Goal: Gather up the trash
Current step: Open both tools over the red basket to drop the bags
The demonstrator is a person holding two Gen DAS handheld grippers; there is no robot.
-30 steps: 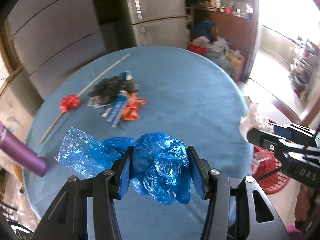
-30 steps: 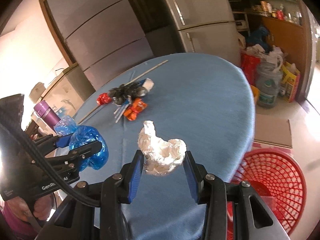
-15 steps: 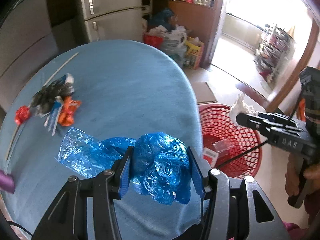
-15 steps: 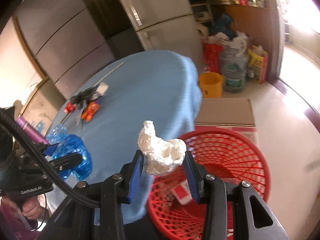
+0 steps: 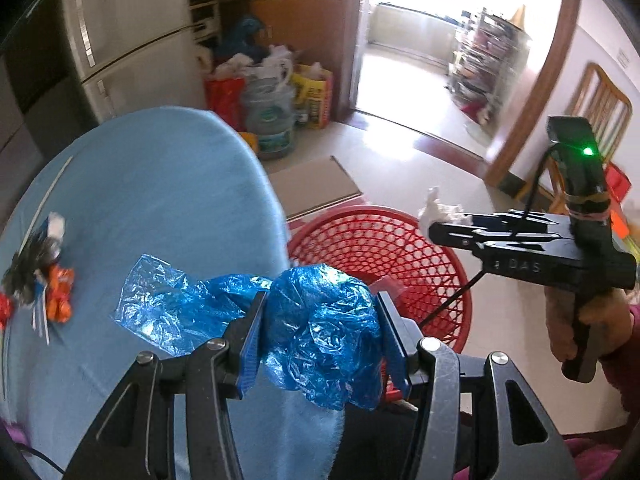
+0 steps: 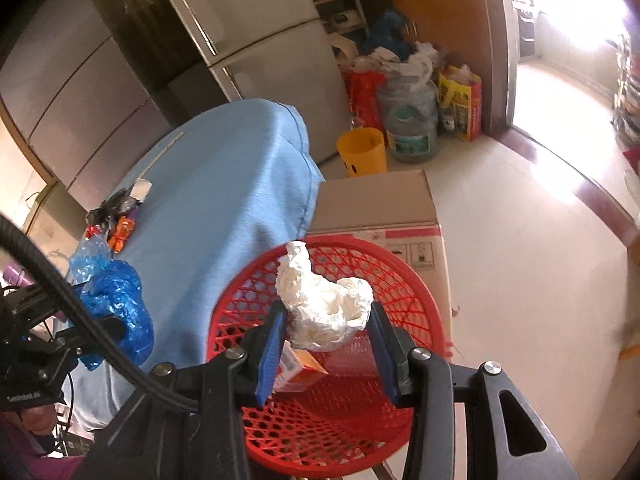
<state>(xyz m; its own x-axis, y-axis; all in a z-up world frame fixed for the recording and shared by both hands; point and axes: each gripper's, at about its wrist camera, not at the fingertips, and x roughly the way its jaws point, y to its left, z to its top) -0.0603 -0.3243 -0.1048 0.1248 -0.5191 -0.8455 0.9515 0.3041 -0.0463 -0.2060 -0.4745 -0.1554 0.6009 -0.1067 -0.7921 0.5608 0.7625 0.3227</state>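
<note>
While the blue-clothed table (image 5: pixel 152 184) fills the nine o'clock half of the left wrist view, the red mesh basket (image 6: pixel 340 412) stands on the floor just beside its hanging edge, at six o'clock in the right wrist view, with a cardboard box (image 6: pixel 376 204) behind it at twelve o'clock of the basket. A small orange carton (image 6: pixel 304 372) lies inside the basket. The left gripper (image 5: pixel 318 336) pinches a crumpled blue plastic bag (image 5: pixel 324 332) over the table's edge, its loose end trailing toward nine o'clock. The right gripper (image 6: pixel 326 340) holds a crumpled white paper wad (image 6: pixel 324 312) above the basket's opening, jaws pressed on its sides. A small pile of wrappers (image 5: pixel 40 272) remains on the table at nine o'clock
</note>
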